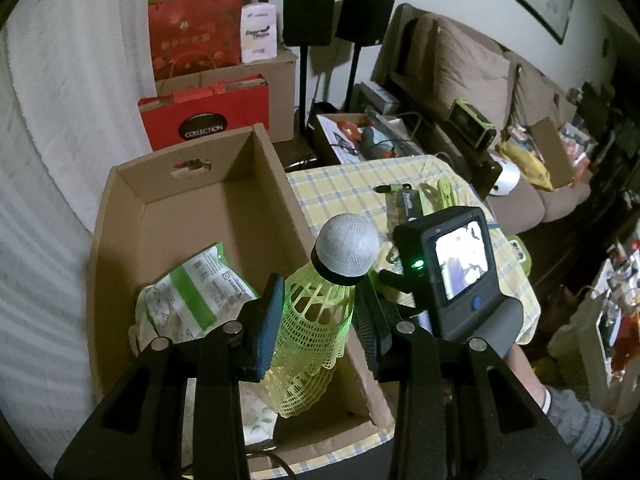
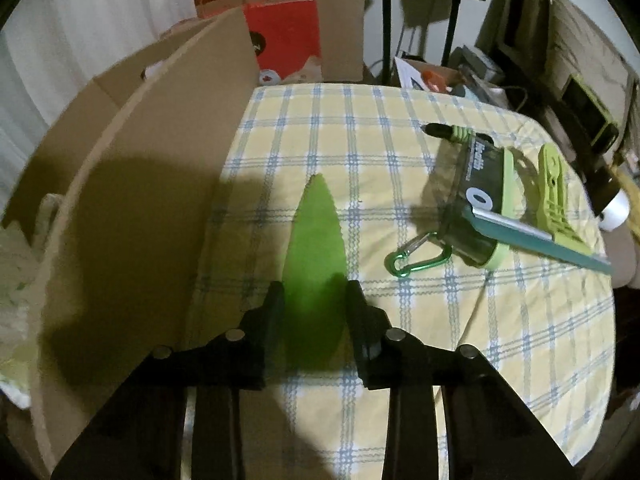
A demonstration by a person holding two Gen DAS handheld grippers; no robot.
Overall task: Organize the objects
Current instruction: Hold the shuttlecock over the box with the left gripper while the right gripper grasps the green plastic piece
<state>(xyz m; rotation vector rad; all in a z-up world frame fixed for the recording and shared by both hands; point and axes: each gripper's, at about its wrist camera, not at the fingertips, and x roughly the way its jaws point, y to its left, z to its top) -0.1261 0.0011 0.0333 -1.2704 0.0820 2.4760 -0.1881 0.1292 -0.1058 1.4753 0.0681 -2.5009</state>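
My left gripper (image 1: 316, 320) clamps the yellow shuttlecock (image 1: 320, 312) above the cardboard box (image 1: 192, 200); my right gripper (image 2: 314, 312) pinches a flat green leaf-shaped piece (image 2: 316, 232) over the checked bench (image 2: 400, 140).

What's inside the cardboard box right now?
In the cardboard box, a green-and-white plastic packet lies near the front, with something white partly visible below it. The shuttlecock in the left gripper hides part of the floor.
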